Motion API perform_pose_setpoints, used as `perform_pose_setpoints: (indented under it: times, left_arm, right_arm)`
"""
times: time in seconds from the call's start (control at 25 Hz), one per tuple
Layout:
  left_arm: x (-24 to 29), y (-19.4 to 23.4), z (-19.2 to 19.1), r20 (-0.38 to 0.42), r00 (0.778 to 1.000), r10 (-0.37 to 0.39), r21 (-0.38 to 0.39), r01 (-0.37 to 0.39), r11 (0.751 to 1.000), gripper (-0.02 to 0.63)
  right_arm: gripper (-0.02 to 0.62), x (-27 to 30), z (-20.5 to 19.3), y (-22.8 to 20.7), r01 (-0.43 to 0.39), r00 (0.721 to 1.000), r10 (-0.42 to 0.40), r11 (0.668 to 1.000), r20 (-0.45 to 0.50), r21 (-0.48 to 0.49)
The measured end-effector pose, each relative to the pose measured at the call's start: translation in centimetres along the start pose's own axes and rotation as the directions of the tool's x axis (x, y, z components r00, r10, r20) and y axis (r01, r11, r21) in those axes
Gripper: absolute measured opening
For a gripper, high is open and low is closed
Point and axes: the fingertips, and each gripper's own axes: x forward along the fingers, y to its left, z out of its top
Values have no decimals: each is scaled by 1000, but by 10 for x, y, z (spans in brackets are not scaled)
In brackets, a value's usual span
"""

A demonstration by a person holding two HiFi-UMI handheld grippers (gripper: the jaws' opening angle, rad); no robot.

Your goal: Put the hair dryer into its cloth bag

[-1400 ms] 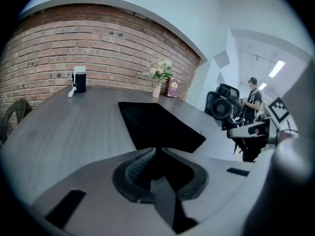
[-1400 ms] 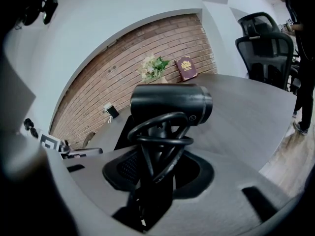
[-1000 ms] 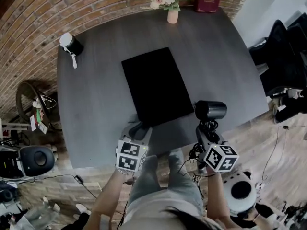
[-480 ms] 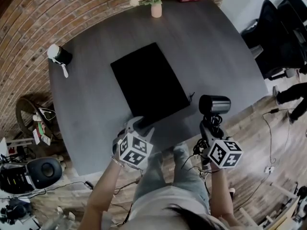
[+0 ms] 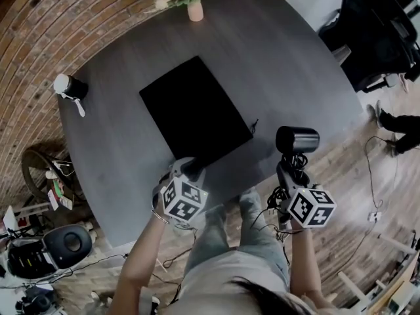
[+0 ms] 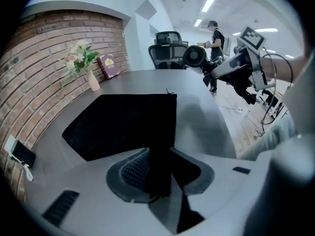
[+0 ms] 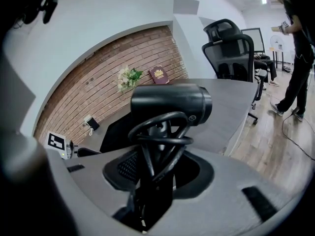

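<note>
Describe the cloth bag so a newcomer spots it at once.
Start at the dark grey table by the brick wall. Flat on its middle lies the cloth bag. It is the only flat black rectangle there; the vase and white-topped device stand at the table's edges.

The bag (image 5: 193, 113) lay flat in the middle of the table (image 5: 289, 64), its near corner between the jaws of your left gripper (image 5: 188, 166), which had just been closing. Right of it, over the near edge, your right gripper (image 5: 287, 172) held the hair dryer (image 5: 297, 139). A vase (image 5: 195, 10) stood at the far edge.
</note>
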Motion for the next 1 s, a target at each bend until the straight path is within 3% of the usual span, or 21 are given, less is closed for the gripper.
perform_pose_setpoints:
  times: [0.36,0.64,0.84,1.0]
  left_arm:
    - [0,6,2,13,1000,13,-64,-12,998,38]
    - [-8,11,4,55,998,6,-170,4,985,25]
    - [-14,12,9,74,997,27,-206,-11,978,23]
    - [-20,16,16,100,994,51,-265,-23,964,23]
  right_arm:
    - [153,-2,3,-2,-2,1000,2,1000,5,-11]
    - [153,-4,2,5,-24,1000,24,999,-9,-42]
    - [153,-5,9,8,-53,998,51,996,-26,-75]
    - [153,-3,13,12,-103,993,93,984,-75,-143]
